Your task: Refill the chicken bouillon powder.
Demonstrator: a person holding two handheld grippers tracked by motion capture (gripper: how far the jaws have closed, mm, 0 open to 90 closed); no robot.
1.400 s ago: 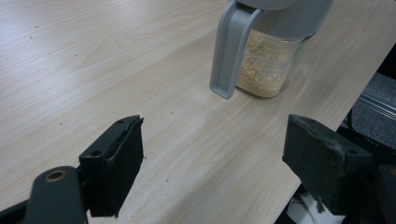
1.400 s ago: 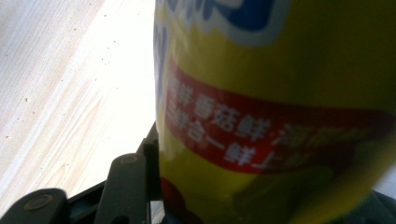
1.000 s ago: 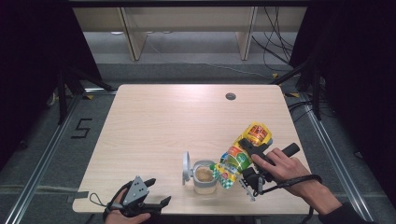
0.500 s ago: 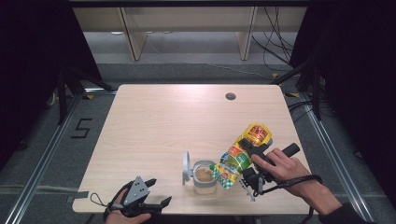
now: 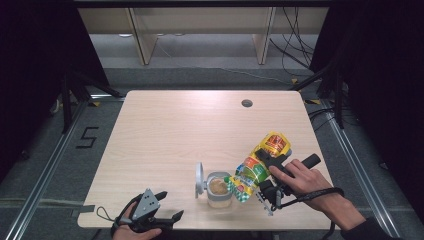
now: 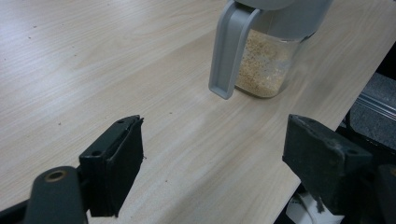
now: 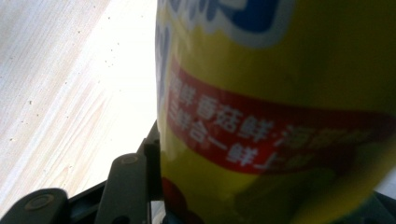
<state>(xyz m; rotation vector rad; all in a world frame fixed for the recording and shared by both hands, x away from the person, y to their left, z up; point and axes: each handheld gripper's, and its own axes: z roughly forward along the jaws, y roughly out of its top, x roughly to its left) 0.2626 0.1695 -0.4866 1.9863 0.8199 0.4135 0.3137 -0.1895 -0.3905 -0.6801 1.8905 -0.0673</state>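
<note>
The right gripper (image 5: 256, 176) clenches a yellow seasoning pouch (image 5: 260, 165) tipped over the open glass jar (image 5: 218, 189) at its nine o'clock — granules already inside, pouring seemingly unfinished. The left gripper (image 6: 212, 163) rests released at the jar's seven o'clock, lid (image 5: 199, 179) unclosed.

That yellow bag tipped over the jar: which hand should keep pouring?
Right. The right gripper already clamps the yellow bag, tilted mouth-down at the jar. The left gripper sits open, off at the table's edge.

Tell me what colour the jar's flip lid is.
Grey; the jar's flip lid shows best in the left gripper view.
</note>
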